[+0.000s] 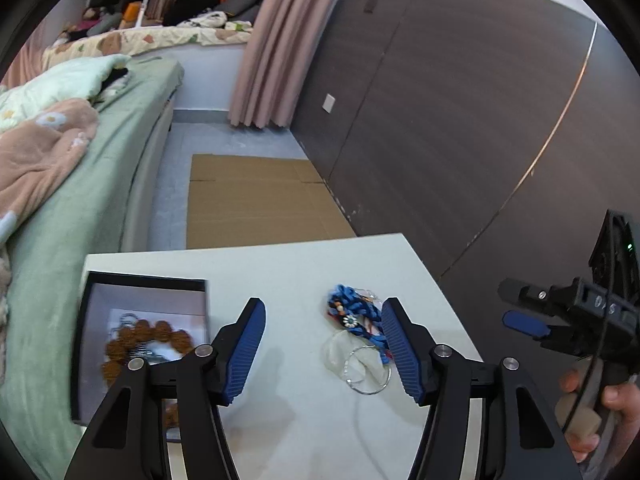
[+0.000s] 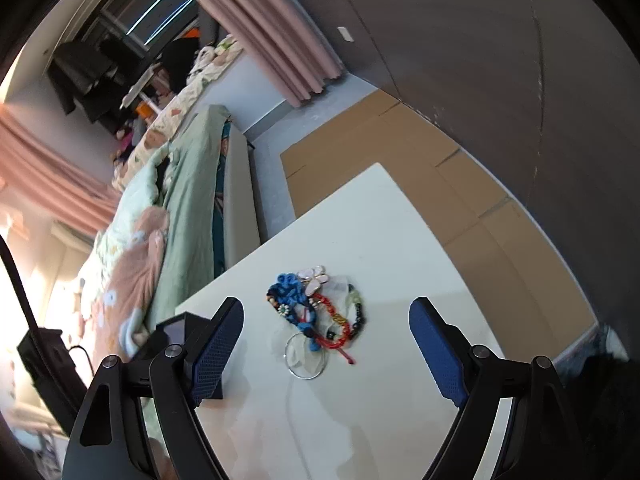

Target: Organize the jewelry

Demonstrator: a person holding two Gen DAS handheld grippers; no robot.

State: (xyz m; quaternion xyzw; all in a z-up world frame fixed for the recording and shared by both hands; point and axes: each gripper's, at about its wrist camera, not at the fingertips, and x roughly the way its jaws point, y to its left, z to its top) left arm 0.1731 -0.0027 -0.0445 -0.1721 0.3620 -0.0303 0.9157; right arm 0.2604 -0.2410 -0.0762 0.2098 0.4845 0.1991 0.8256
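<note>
Bedroom in a home, as we read it. We count a bed [image 1: 100,168] with a green sheet and a rumpled peach and mint floral quilt [image 1: 44,136]; pink curtains [image 1: 276,40] hanging to the floor; a dark wood-grain wall panel [image 1: 460,100] carrying a white switch plate [image 1: 329,103]; flattened cardboard [image 1: 260,200] on the grey floor; and a small white bench [image 1: 280,272] beside the bed.

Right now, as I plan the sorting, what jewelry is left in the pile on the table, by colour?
Blue braided cord pieces: 1
Red braided bracelets: 1
Dark and green bead bracelets: 1
Silver hoops: 1
Pink dragonfly ornaments: 1
Total: 5, as far as the tangle shows; the brown bead bracelet already lies in the black box.
</note>
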